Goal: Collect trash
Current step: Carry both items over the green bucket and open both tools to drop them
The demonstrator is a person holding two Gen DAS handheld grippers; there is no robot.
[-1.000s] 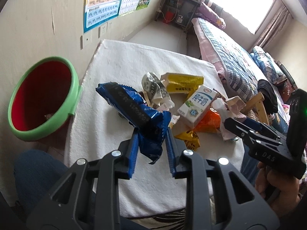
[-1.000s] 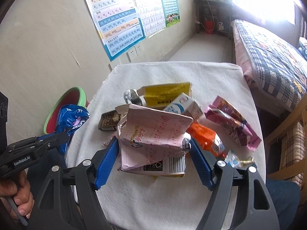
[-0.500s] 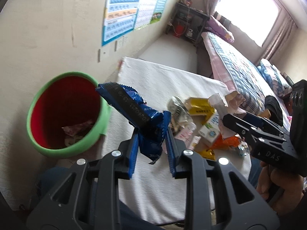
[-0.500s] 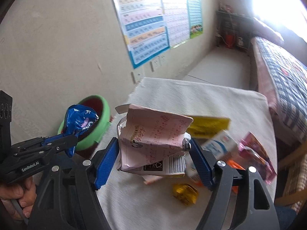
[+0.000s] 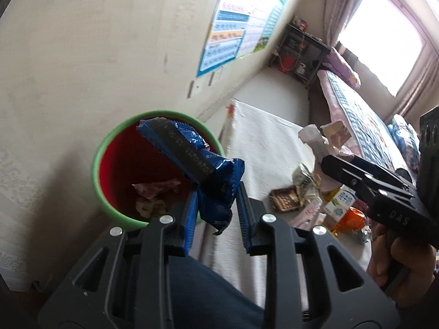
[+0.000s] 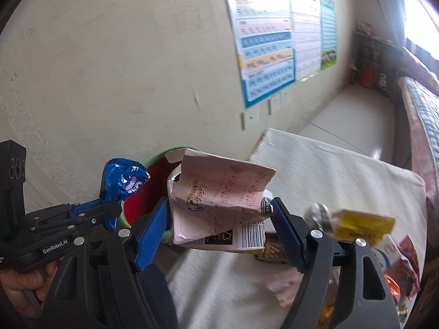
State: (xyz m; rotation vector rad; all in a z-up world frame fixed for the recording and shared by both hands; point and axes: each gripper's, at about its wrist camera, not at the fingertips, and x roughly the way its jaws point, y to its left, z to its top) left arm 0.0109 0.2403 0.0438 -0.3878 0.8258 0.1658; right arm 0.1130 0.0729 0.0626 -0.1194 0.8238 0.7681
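Both grippers loaded — beside the table's left edge.
Left gripper [image 5: 215,209] pinches the blue wrapper [image 5: 197,164] over the bin [image 5: 109,208]; right gripper [image 6: 219,231] clamps the pink carton [image 6: 216,205].

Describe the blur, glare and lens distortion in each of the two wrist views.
Left wrist view: window blown out white, wall poster washed by glare, edges curved by fisheye. Right wrist view: table litter such as the yellow carton is motion-smeared, while the pink carton in the tongs stays sharp.

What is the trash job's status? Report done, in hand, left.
Done: some crumpled wrappers already lie in the green bin. In hand: the left tool grips a blue wrapper near the bin's mouth; the right tool grips a pink carton. Left: a milk carton, an orange packet and more litter on the table.
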